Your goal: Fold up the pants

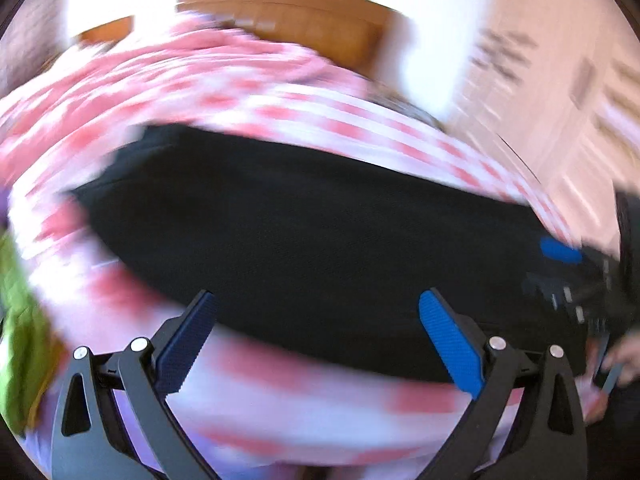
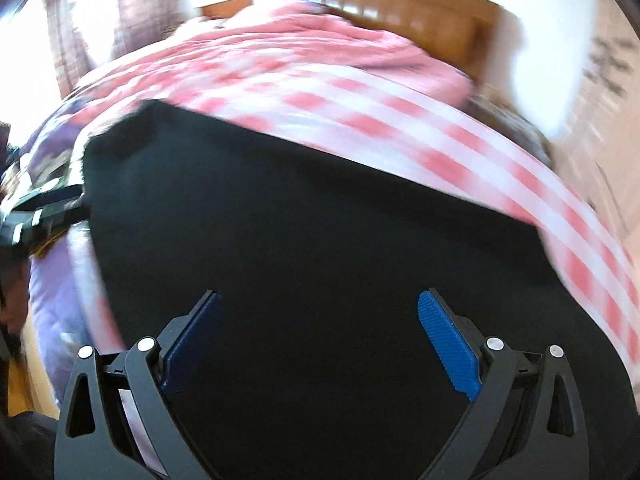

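Note:
Black pants (image 1: 304, 232) lie spread flat on a bed with a pink and white checked cover (image 1: 248, 96). Both views are blurred by motion. My left gripper (image 1: 320, 320) is open and empty, above the near edge of the pants. My right gripper (image 2: 320, 320) is open and empty, right over the black pants (image 2: 312, 220), which fill most of its view. The right gripper also shows at the right edge of the left wrist view (image 1: 560, 252), at the right end of the pants. The left gripper's body shows at the left edge of the right wrist view (image 2: 36, 216).
A brown wooden headboard (image 1: 304, 16) stands at the far end of the bed, also in the right wrist view (image 2: 408, 4). A green cloth (image 1: 16, 320) lies at the left edge. A pale wall (image 1: 560, 80) is at the right.

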`<action>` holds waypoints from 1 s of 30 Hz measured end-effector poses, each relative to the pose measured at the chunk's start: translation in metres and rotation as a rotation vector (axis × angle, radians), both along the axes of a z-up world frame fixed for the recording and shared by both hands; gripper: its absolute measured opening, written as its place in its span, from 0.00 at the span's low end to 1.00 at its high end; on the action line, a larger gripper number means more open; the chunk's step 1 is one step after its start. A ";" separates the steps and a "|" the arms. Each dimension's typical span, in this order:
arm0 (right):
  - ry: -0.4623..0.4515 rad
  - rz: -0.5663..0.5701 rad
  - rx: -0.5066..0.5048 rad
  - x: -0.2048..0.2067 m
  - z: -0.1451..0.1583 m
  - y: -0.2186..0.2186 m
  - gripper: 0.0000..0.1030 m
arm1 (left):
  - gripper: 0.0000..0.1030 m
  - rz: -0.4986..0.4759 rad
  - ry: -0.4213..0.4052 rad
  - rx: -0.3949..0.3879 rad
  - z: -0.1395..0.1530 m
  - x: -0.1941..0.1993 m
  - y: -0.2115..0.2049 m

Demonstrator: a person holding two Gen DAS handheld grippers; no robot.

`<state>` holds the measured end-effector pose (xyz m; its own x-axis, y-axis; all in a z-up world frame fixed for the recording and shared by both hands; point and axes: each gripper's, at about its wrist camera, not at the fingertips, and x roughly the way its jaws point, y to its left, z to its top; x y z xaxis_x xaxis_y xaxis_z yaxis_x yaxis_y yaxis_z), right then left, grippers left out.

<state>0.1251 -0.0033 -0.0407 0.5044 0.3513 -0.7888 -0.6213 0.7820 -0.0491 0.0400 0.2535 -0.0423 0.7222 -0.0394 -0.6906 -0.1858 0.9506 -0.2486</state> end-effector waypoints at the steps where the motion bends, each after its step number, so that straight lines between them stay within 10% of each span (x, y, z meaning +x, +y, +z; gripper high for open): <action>1: 0.007 0.043 0.022 -0.003 0.000 0.019 0.92 | 0.98 0.078 0.004 -0.020 -0.003 -0.009 0.033; 8: 0.009 0.311 0.015 -0.027 -0.008 0.145 0.92 | 0.98 0.404 0.116 0.001 -0.010 -0.040 0.152; 18: -0.147 0.541 -0.165 -0.059 -0.028 0.250 0.90 | 0.98 0.400 0.109 -0.095 -0.018 -0.041 0.164; 20: -0.184 0.551 -0.209 -0.059 -0.034 0.258 0.73 | 0.98 0.401 0.102 -0.115 -0.019 -0.042 0.168; 30: -0.203 0.604 -0.250 -0.054 -0.042 0.290 0.55 | 0.98 0.387 0.084 -0.181 -0.018 -0.047 0.178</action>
